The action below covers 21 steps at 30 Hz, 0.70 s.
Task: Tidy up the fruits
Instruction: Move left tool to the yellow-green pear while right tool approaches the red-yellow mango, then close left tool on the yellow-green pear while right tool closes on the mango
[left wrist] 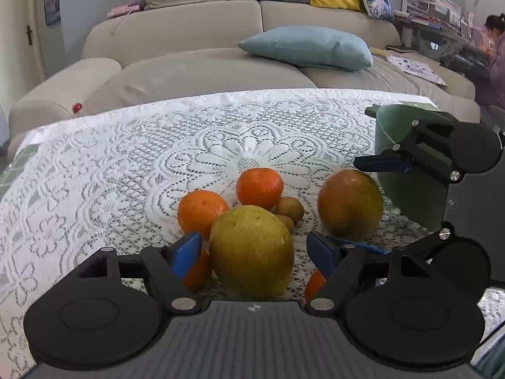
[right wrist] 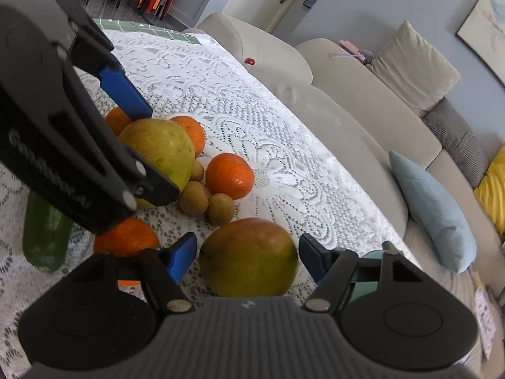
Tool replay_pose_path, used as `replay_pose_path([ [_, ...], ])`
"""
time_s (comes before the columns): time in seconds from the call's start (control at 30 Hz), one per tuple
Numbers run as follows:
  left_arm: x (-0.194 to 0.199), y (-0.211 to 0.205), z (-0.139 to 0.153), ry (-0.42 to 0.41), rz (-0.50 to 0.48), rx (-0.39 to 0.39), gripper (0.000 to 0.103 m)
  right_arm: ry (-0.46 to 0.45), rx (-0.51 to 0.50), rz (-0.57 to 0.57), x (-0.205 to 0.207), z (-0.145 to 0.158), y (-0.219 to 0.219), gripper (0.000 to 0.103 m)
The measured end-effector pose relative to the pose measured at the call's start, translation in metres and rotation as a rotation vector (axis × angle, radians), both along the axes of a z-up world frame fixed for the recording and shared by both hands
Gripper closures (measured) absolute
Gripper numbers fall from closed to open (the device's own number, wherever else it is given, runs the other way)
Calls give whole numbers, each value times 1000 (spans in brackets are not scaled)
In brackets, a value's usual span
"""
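Note:
A yellow-green apple (left wrist: 251,249) rests on the lace tablecloth (left wrist: 126,158) between the blue pads of my left gripper (left wrist: 254,252); a small gap shows on each side, so the jaws are open. A red-green apple (right wrist: 249,257) lies between the pads of my right gripper (right wrist: 246,259), which stand very close to its sides without pressing. In the left wrist view the right gripper (left wrist: 356,203) straddles that red-green apple (left wrist: 350,203). In the right wrist view the left gripper (right wrist: 139,139) reaches in from the upper left. Oranges (left wrist: 259,188) and small brown kiwis (left wrist: 288,208) cluster behind.
A green container (left wrist: 407,170) stands at the table's right, right behind the right gripper. A green object (right wrist: 47,237) lies at the left. More oranges (right wrist: 126,237) sit near the grippers. A beige sofa (left wrist: 189,69) with a blue cushion (left wrist: 306,47) lies beyond the table; a person (left wrist: 495,57) sits far right.

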<state>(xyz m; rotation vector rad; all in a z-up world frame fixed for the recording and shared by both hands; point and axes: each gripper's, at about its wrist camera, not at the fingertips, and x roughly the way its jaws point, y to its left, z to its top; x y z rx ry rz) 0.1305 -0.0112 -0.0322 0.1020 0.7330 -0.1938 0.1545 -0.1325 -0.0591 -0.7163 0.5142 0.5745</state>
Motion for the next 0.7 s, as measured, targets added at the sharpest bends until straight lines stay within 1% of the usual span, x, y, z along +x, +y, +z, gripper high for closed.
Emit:
replay_pose_path([
  [0.13, 2, -6, -2, -5, -3, 50, 14, 6, 7, -13, 1, 0, -1, 36],
  [0.3, 3, -6, -2, -15, 45, 103, 13, -5, -13, -1, -1, -1, -2, 37],
  [0.37, 4, -7, -3, -22, 57, 126, 7, -6, -10, 0, 0, -1, -2, 37],
  [0.57, 5, -7, -4, -19, 57, 136, 7, -9, -5, -4, 0, -2, -3, 37],
  [0.7, 4, -12, -5, -11, 23, 146, 7, -5, -1, -9, 1, -2, -2, 37],
])
